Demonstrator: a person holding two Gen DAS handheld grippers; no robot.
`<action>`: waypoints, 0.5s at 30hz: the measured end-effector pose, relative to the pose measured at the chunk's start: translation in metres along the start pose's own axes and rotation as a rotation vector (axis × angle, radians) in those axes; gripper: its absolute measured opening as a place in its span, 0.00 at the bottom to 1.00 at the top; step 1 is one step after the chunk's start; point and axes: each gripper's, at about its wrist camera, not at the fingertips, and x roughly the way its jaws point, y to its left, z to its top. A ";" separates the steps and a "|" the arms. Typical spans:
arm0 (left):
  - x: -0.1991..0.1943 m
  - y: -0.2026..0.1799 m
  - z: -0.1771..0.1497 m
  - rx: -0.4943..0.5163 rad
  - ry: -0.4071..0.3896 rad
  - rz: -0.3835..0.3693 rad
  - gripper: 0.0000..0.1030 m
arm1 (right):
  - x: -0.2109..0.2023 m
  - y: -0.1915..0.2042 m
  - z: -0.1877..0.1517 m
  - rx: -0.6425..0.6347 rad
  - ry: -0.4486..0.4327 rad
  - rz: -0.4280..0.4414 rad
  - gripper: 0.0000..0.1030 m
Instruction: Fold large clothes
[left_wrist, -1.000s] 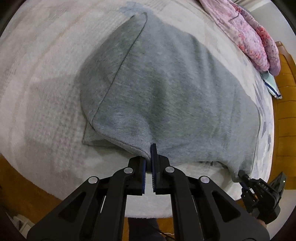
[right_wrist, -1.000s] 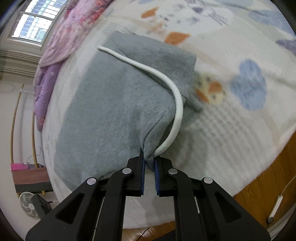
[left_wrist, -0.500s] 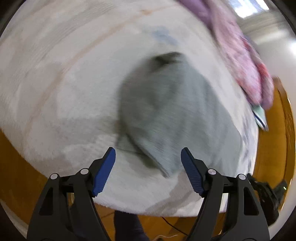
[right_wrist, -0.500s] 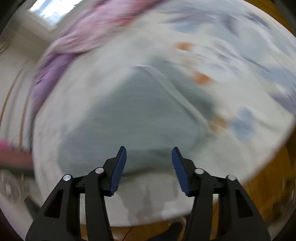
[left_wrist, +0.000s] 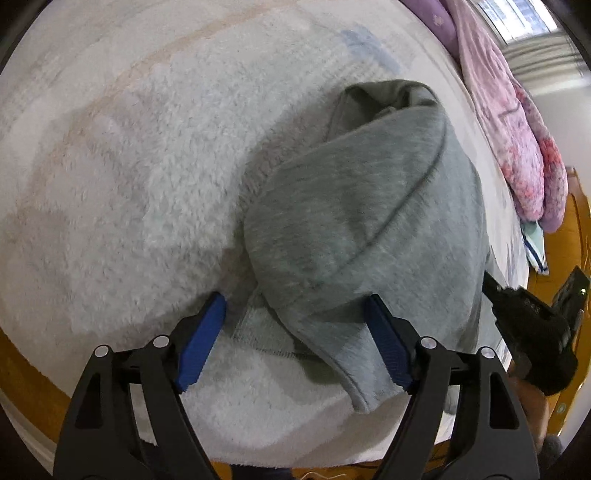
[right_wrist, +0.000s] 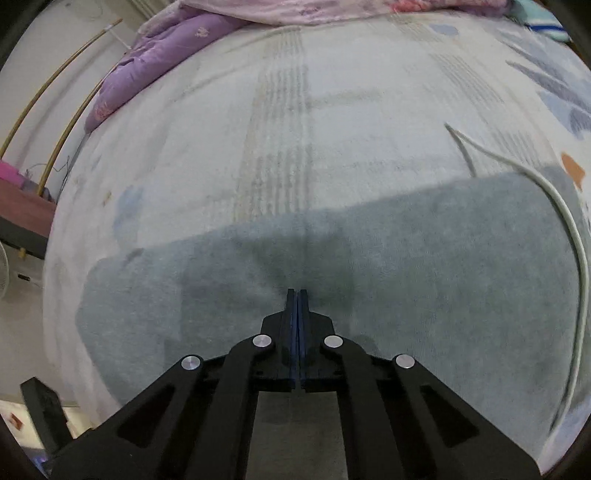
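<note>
A grey hoodie (left_wrist: 369, 221) lies folded on a white fluffy bed cover (left_wrist: 129, 184). My left gripper (left_wrist: 295, 332) is open, its blue pads either side of the hoodie's near corner, holding nothing. In the right wrist view the hoodie (right_wrist: 406, 277) lies flat, with a white drawstring (right_wrist: 565, 218) curving over its right side. My right gripper (right_wrist: 297, 295) is shut with nothing between its pads, its tips on or just over the grey cloth. The right gripper also shows at the right edge of the left wrist view (left_wrist: 524, 321).
A pink and purple quilt (left_wrist: 517, 122) is bunched at the far side of the bed; it also shows in the right wrist view (right_wrist: 177, 48). A wooden floor (left_wrist: 22, 373) lies below the near bed edge. A dark table (right_wrist: 22, 221) stands at the left.
Both grippers let go of the hoodie's edge, which now lies on the bed. The left gripper stays open over the corner. The right gripper opened, then shut empty over the flat cloth.
</note>
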 end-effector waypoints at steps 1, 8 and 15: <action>-0.001 0.002 -0.004 -0.005 0.015 -0.014 0.76 | -0.007 0.001 -0.017 -0.005 0.019 -0.008 0.00; 0.004 -0.001 -0.011 -0.033 0.026 -0.045 0.76 | -0.007 -0.011 -0.069 0.054 0.044 0.003 0.00; 0.011 -0.004 -0.002 -0.066 0.029 -0.092 0.37 | -0.030 -0.012 -0.071 0.055 0.012 0.050 0.05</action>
